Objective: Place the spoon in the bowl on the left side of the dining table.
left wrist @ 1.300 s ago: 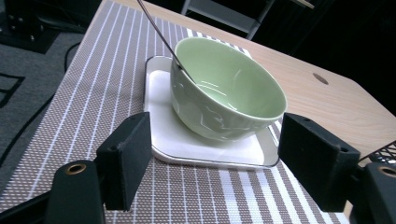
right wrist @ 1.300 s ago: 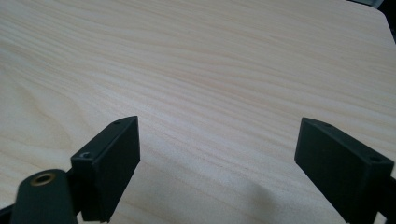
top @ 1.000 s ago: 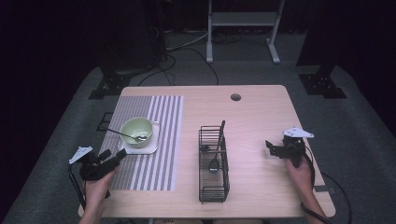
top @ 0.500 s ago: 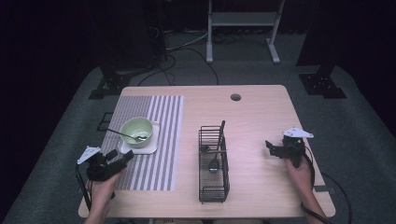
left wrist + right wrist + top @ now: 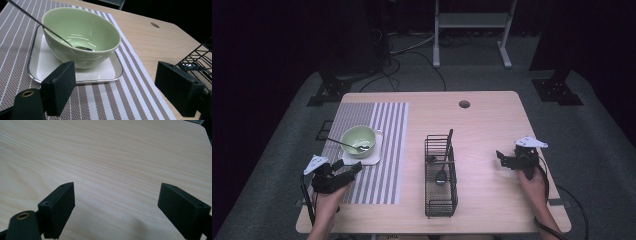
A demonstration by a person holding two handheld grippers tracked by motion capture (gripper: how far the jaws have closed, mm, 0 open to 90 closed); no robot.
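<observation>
We see a pale wooden table (image 5: 492, 130) with a round cable hole (image 5: 464, 104) near its far edge, standing on grey carpet (image 5: 602, 130) in a dark room where cables and a metal frame's legs (image 5: 472, 30) lie beyond it; a brown-and-white striped mat (image 5: 377, 145) covers the table's left part. On that mat a green bowl (image 5: 358, 141) with a spoon (image 5: 343, 144) in it sits on a small square white tray (image 5: 371, 158), and a black wire basket (image 5: 440, 175) holding dark utensils stands mid-table. Our left gripper (image 5: 354, 169) hovers just before the bowl, jaws spread and holding nothing; our right gripper (image 5: 502, 157) is likewise spread wide over bare wood near the right edge.
</observation>
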